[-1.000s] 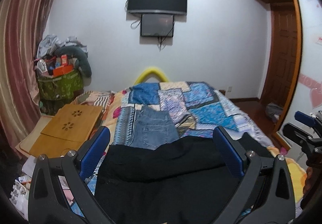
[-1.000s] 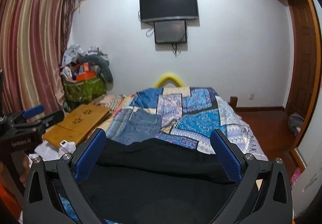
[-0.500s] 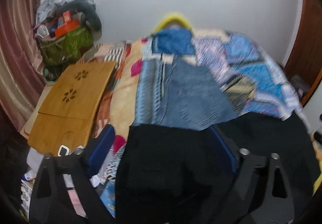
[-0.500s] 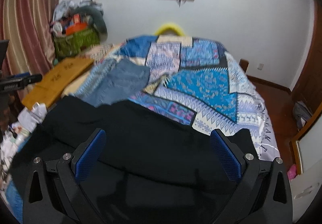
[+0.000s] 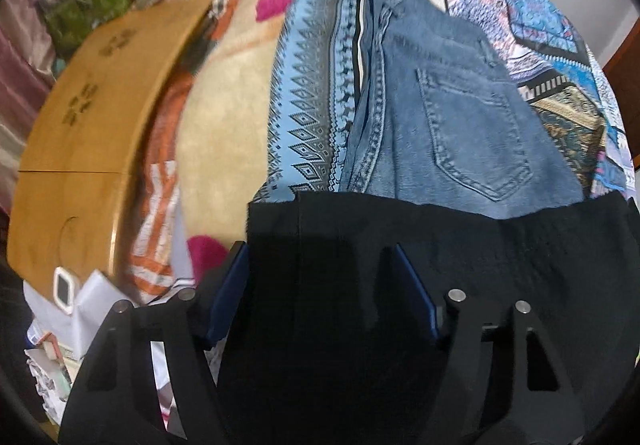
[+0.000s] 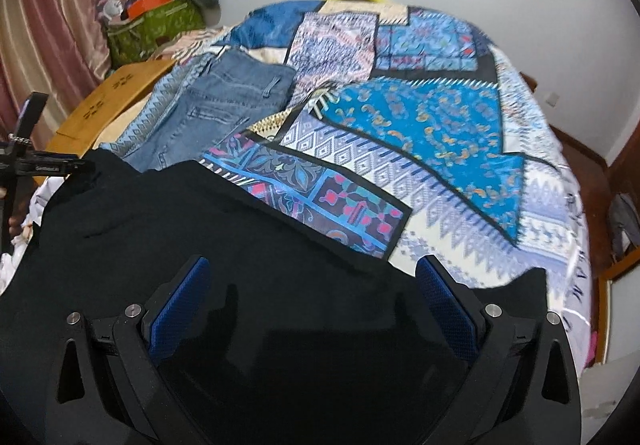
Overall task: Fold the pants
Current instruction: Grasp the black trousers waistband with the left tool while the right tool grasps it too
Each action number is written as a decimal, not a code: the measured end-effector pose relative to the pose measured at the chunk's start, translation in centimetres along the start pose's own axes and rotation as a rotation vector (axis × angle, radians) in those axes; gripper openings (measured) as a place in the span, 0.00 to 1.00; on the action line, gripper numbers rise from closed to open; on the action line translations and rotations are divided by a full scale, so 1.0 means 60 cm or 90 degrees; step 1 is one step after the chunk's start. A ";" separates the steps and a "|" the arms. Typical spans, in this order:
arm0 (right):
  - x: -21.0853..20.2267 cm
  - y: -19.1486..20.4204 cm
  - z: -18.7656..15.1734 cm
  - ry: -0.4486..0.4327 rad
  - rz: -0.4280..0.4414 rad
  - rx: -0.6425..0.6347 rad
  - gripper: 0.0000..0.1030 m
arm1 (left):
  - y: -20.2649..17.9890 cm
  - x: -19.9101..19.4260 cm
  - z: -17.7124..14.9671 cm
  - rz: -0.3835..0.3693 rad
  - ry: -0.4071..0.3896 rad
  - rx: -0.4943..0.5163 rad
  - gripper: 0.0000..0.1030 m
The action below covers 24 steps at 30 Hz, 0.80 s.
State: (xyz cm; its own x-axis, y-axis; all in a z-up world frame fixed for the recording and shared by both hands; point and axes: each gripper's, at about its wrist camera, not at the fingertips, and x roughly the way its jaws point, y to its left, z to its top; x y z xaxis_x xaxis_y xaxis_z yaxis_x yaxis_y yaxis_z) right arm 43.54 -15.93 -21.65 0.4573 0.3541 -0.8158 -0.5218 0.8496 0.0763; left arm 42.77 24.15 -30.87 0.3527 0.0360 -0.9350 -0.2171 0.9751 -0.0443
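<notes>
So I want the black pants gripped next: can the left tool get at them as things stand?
Probably yes: the left tool, jaws just closing, sits right over the black pants, with nothing lying on top of them.

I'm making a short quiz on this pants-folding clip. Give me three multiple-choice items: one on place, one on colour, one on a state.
1. Where do the folded jeans lie?
A. on the wooden board
B. on the quilt, past the black pants
C. on the floor

2. What colour are the gripper pads?
A. blue
B. red
C. white

3. How does the right gripper stand?
A. shut on the jeans
B. open over the black pants
C. shut on the quilt

Answers:
1 B: the jeans rest on the quilt beyond the black pants.
2 A: the pads are blue.
3 B: the right gripper has its jaws wide apart above the black cloth.
</notes>
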 end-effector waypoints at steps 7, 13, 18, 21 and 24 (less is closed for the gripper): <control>0.055 0.007 0.022 0.038 0.026 -0.020 0.88 | -0.004 0.036 0.007 0.011 0.011 -0.005 0.67; 0.070 0.027 0.004 0.036 0.041 -0.030 0.51 | -0.019 0.015 -0.012 0.063 -0.029 0.027 0.31; 0.064 0.036 -0.003 0.037 0.030 -0.035 0.11 | -0.034 -0.007 -0.023 0.097 -0.046 0.057 0.19; 0.039 0.042 -0.004 0.004 0.013 -0.034 0.08 | -0.029 -0.042 -0.022 0.099 -0.076 0.041 0.13; 0.000 0.035 0.010 -0.043 0.007 -0.011 0.06 | -0.022 -0.088 -0.008 0.092 -0.117 0.025 0.13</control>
State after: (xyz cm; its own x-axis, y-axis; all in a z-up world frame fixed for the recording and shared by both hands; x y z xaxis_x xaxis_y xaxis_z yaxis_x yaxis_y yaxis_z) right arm 42.88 -13.88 -21.12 0.4982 0.3893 -0.7748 -0.5390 0.8389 0.0749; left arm 40.74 22.56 -26.05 0.4810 0.2114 -0.8508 -0.2434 0.9645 0.1021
